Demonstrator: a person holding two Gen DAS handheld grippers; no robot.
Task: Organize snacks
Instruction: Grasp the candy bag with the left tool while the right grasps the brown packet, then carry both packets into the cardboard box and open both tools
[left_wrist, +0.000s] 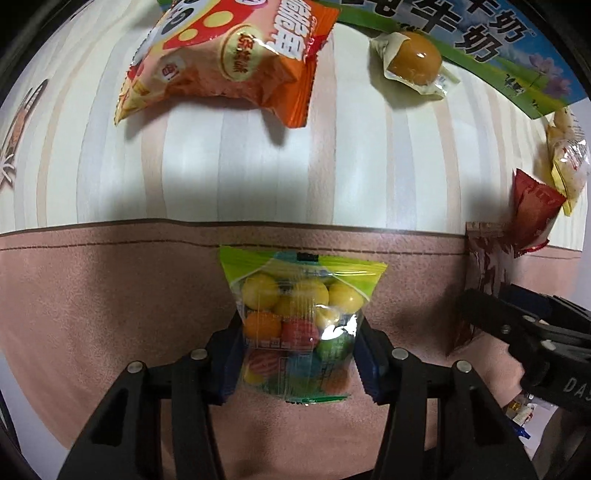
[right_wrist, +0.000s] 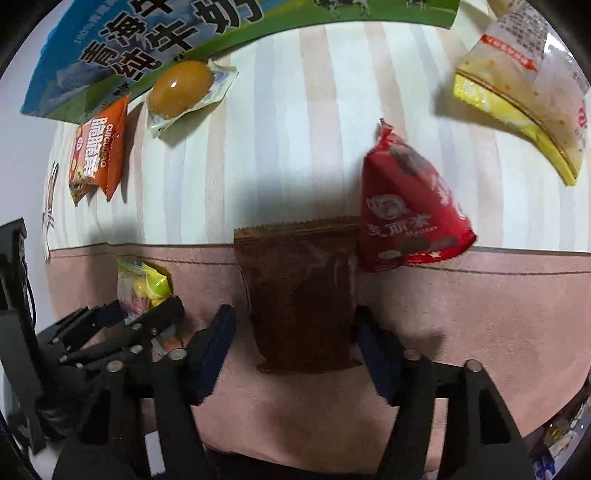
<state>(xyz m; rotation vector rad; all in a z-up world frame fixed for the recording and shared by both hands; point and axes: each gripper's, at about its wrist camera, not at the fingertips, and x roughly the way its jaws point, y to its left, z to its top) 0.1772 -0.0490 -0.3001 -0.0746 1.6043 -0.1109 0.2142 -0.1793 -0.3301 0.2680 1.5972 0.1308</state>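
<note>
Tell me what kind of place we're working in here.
Likely a home table: a striped tablecloth with a pink border, scattered single-serve snacks like the orange chip bag and packaged egg, and a milk carton box along the far edge.

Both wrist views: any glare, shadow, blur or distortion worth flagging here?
Left wrist view: glare spot on the candy bag; the egg pack shows a highlight; heavy fisheye bending toward the edges. Right wrist view: the brown packet lies in shadow and looks soft; the red packet is slightly blurred.
</note>
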